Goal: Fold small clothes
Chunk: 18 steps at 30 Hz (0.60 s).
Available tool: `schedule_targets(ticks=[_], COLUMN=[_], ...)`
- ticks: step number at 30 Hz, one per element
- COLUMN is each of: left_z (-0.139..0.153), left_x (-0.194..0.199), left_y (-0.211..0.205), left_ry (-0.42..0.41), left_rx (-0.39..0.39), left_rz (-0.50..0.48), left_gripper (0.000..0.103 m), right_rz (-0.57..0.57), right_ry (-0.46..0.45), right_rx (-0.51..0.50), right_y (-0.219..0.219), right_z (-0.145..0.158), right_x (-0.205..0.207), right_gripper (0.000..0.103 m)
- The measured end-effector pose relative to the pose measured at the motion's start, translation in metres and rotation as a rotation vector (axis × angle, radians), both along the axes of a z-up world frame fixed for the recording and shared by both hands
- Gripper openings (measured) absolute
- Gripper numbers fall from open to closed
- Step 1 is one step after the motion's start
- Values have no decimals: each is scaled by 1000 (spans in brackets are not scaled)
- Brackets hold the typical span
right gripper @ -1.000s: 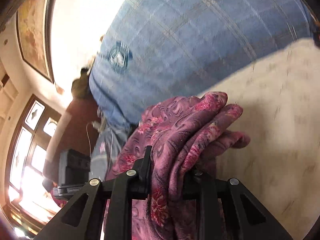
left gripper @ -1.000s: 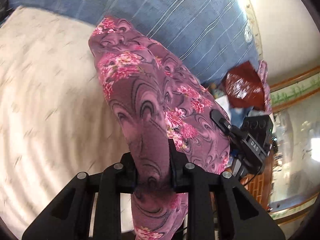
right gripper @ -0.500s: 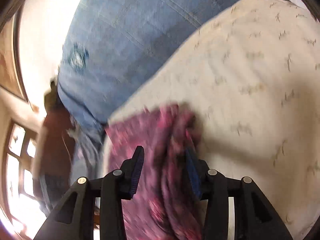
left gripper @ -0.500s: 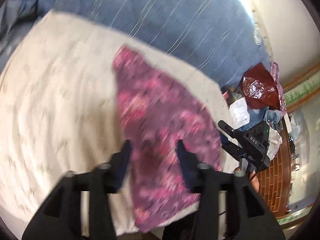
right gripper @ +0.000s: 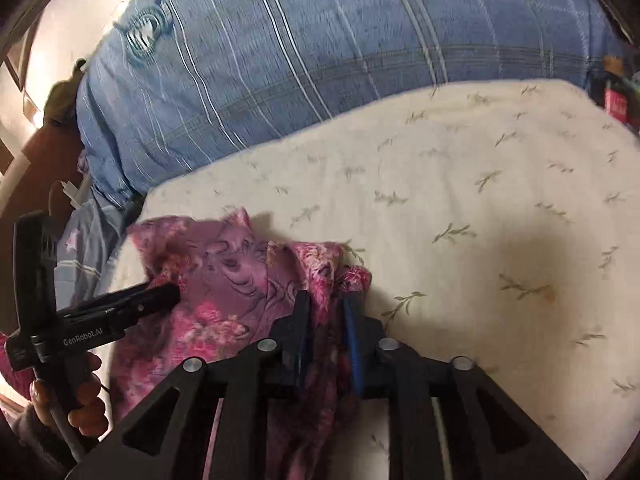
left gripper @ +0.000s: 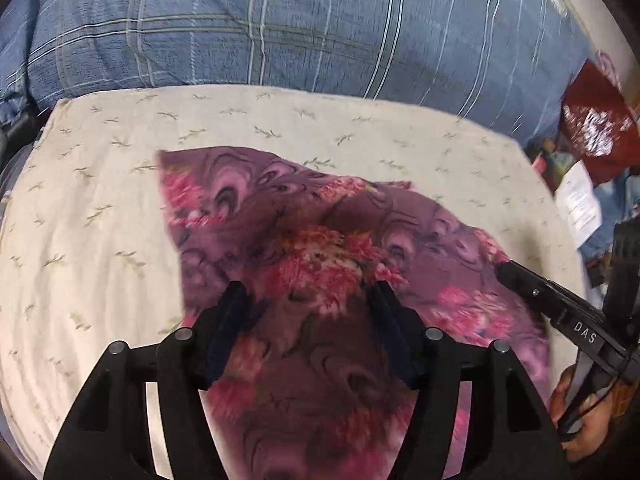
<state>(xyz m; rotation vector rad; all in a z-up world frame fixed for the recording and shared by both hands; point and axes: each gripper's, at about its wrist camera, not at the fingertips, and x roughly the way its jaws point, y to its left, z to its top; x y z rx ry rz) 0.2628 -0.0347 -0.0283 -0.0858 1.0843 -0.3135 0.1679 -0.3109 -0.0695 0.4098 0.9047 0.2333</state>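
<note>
A purple garment with pink flowers (left gripper: 280, 208) lies spread on the cream leaf-print sheet (left gripper: 100, 240). My left gripper (left gripper: 310, 292) hovers over its near part. Its jaws are opening and stand wide, the pads clear of the cloth. In the right wrist view the garment (right gripper: 224, 264) lies bunched at the sheet's left edge. My right gripper (right gripper: 326, 302) is closing, and its narrow jaws pinch an upright fold at the garment's right side. Each gripper shows in the other's view: the right gripper (left gripper: 504, 270) and the left gripper (right gripper: 168, 294), both tips on the cloth.
A big blue plaid pillow (left gripper: 280, 20) bounds the sheet at the back. A red bag (left gripper: 596, 128) and a paper (left gripper: 580, 200) lie past the sheet's right edge. A hand (right gripper: 84, 396) holds the left gripper's handle. Bare sheet (right gripper: 480, 200) stretches right of the garment.
Both grippers held the garment up bunched; it has come down and now lies on the sheet. The left jaws opened and let go. The right jaws widened, then narrowed on a fold.
</note>
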Motion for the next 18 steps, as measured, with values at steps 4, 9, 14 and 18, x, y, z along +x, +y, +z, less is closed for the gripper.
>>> schedule_targets(ticks=[4,9,14,18], left_z=[28,-23,-7,-5], left_x=[-45,-67,-83,-119], left_y=[16,4,19,7], left_ry=[-93,-32,-55,-158], left_rx=[-13,132,75,178], left_rz=[-63,-113,-51,-112], left_gripper=[66,74,73,77], right_rz=[73,135,91,165], right_ry=[-120,-32,-92,-137], right_rx=[95,-83,-71,-151], right_y=[-1,29,29,41], right_z=[22,-18,16,25], right_x=[-41,-55,-82,-127], right_gripper=[22,17,23,32])
